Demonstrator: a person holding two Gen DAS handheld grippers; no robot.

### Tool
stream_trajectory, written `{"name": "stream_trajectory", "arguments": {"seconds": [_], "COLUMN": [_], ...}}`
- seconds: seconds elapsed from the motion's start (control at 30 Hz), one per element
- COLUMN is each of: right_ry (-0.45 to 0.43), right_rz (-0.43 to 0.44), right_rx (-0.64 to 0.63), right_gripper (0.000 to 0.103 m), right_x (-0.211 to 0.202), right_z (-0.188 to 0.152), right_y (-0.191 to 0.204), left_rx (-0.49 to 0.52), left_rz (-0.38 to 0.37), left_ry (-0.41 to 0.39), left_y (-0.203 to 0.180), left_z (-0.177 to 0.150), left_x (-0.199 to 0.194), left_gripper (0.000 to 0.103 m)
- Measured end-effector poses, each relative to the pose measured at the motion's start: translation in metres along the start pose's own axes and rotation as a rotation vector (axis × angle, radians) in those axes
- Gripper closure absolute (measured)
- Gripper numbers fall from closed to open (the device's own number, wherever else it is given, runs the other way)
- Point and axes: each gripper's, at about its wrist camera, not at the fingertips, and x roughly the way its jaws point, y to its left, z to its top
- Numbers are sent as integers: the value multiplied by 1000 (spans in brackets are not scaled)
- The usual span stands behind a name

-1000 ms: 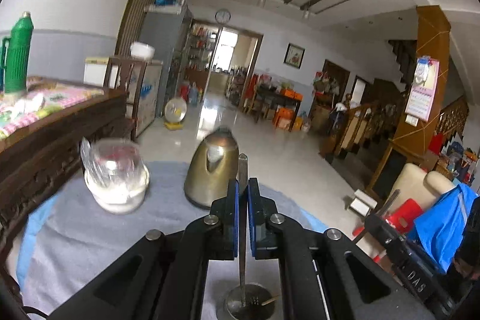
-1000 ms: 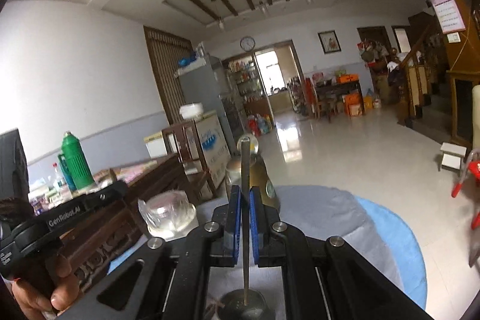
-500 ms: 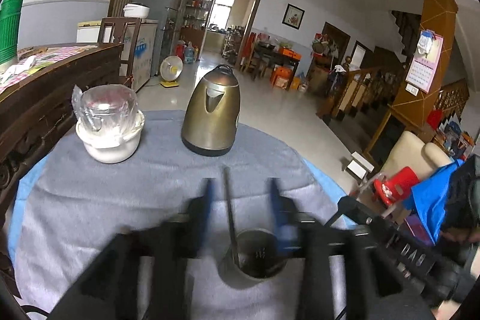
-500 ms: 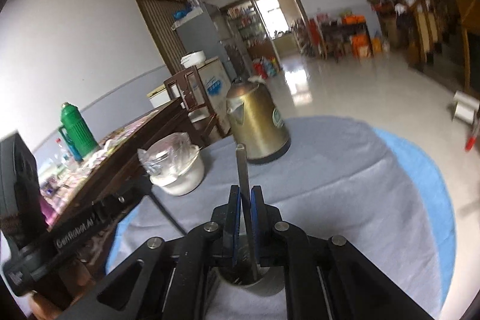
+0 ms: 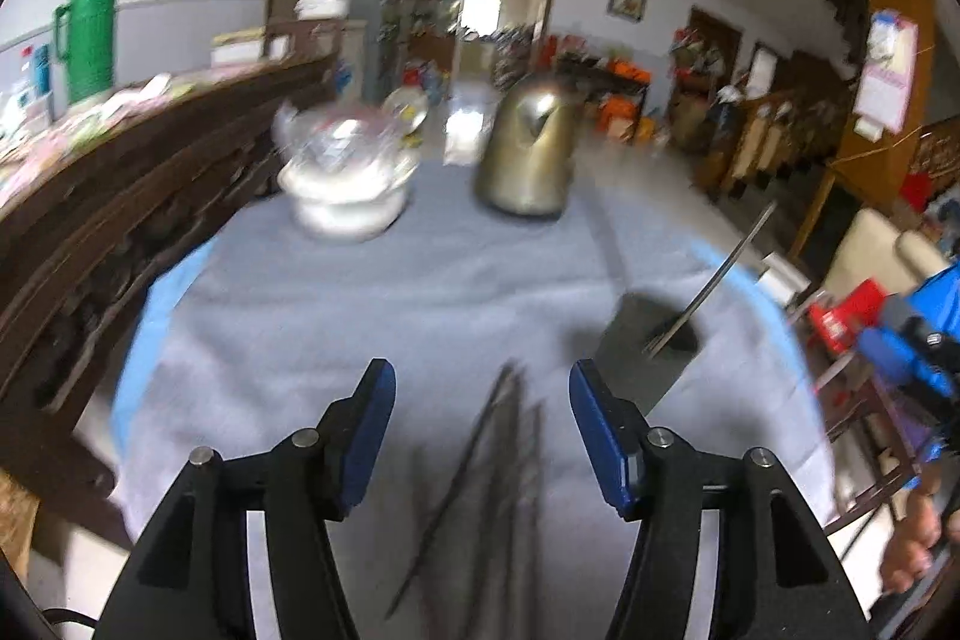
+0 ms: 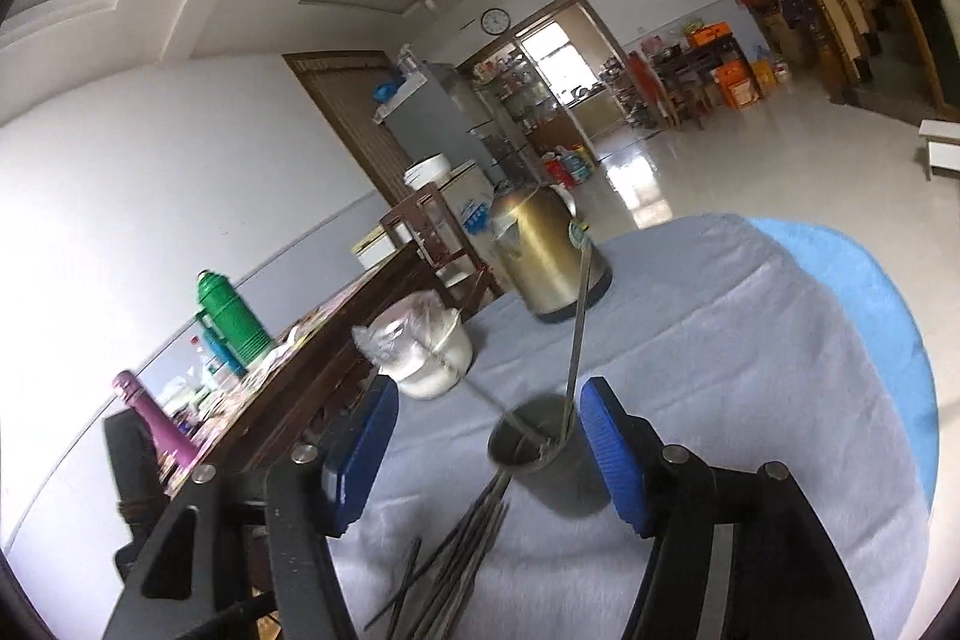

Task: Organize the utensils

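Note:
A steel cup (image 6: 540, 451) stands on the grey cloth with two long metal utensils (image 6: 575, 334) leaning in it. My right gripper (image 6: 487, 403) hangs just before the cup, its jaws opening with nothing pressed between the pads. A loose pile of utensils (image 6: 459, 538) lies on the cloth under it. In the left wrist view the cup (image 5: 654, 340) is off to the right with a fork (image 5: 714, 280) sticking out. My left gripper (image 5: 483, 385) hovers over the blurred pile (image 5: 510, 460), jaws opening and empty.
A gold kettle (image 5: 528, 154) and a white bowl holding a wrapped glass (image 5: 342, 184) stand at the far side of the round table (image 6: 840, 340). A dark wooden sideboard (image 5: 120, 196) with a green thermos (image 6: 231, 316) runs along the left. A person's hand (image 5: 906, 556) shows at the right edge.
Both grippers were shut on upright utensils over the cup; both have let go and opened. Both have sunk toward the table, the left one swinging left over the pile.

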Motion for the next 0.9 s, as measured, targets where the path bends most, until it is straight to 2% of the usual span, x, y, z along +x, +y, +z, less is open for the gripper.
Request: {"name": "stream_trajectory", "arguments": {"seconds": [0.1, 0.17, 0.4, 0.53, 0.63, 0.9], "right_ry": [83, 140, 289, 337, 385, 446], "right_rz": [13, 25, 51, 55, 53, 23], "right_rx": [-15, -15, -28, -59, -59, -26], "right_gripper": [38, 46, 53, 53, 63, 63], "right_x": [6, 12, 46, 59, 70, 85], "right_z": [-26, -43, -94, -106, -117, -131], "right_y": [4, 6, 27, 43, 47, 42], "left_rx": [-51, -93, -118, -123, -123, -144], "left_rz": [46, 77, 148, 133, 110, 20], "left_ry": [68, 105, 145, 154, 167, 215], "left_y": [26, 46, 76, 80, 80, 77], "left_z": [-26, -45, -78, -82, -86, -96], "left_x": [5, 6, -1, -1, 4, 18], "left_gripper": [42, 42, 42, 42, 42, 42]}}
